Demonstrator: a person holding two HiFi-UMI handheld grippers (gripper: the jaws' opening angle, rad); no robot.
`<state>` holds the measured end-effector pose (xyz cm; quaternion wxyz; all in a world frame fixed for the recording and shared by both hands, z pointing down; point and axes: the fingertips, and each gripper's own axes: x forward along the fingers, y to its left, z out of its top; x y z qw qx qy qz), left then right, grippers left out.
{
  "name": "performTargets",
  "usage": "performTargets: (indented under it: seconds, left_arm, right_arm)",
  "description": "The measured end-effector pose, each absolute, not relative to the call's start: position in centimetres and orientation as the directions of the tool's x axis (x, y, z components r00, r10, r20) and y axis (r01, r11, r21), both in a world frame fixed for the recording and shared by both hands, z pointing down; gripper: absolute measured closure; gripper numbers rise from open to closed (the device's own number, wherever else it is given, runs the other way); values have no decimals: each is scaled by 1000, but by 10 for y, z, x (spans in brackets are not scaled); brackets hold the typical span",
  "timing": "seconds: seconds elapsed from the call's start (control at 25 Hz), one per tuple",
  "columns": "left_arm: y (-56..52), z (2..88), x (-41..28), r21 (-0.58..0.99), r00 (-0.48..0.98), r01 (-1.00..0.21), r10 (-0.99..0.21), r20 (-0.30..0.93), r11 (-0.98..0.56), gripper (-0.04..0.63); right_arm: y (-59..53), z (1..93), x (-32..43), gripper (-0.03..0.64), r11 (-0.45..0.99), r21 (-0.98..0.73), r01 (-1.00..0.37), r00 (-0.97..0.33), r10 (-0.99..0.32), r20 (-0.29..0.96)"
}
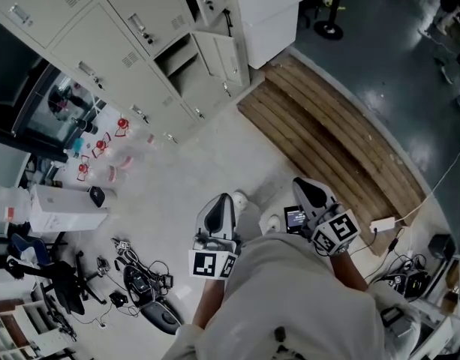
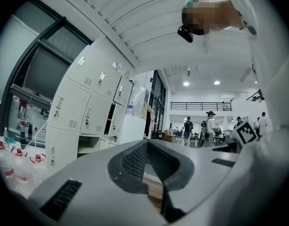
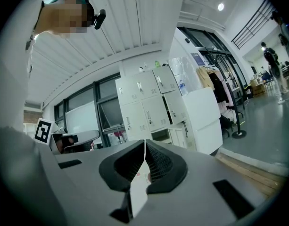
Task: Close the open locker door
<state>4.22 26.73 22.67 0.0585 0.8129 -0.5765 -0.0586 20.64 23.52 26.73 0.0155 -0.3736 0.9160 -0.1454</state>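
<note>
Bare pale floor (image 1: 207, 163) runs from the grippers to the pale grey metal locker bank (image 1: 102, 43). Slatted wooden platform (image 1: 327, 141) bounds it on the right, clear plastic bottles (image 1: 102, 145) on the left. Open grey locker door (image 1: 223, 57): bottom row, beside the white cabinet (image 1: 267, 13), swung out into the room, long axis upright. Left gripper (image 1: 222, 199) and right gripper (image 1: 301, 184): jaws together on nothing, well apart from the door.

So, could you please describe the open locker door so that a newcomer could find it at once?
Find the bank of pale lockers at the far end of the wooden platform. Look along its bottom row, towards the tall white cabinet. The door there stands swung out, baring a dark compartment, while its neighbours are shut.
</note>
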Motion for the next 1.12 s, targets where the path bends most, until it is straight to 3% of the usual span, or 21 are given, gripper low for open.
performTargets:
  seconds: [0.68,1.12]
  left_arm:
    - [92,229,7,208,405,-890,-913,-51,-406,588]
    - [-5,223,-66,192,394,-895,-915,-82,-402,588]
  right_arm:
    - [71,263,163,588,648,-248,-720,-686,-718,118]
    - [-25,263,95,589,697,-186,-693,-720,-680,135]
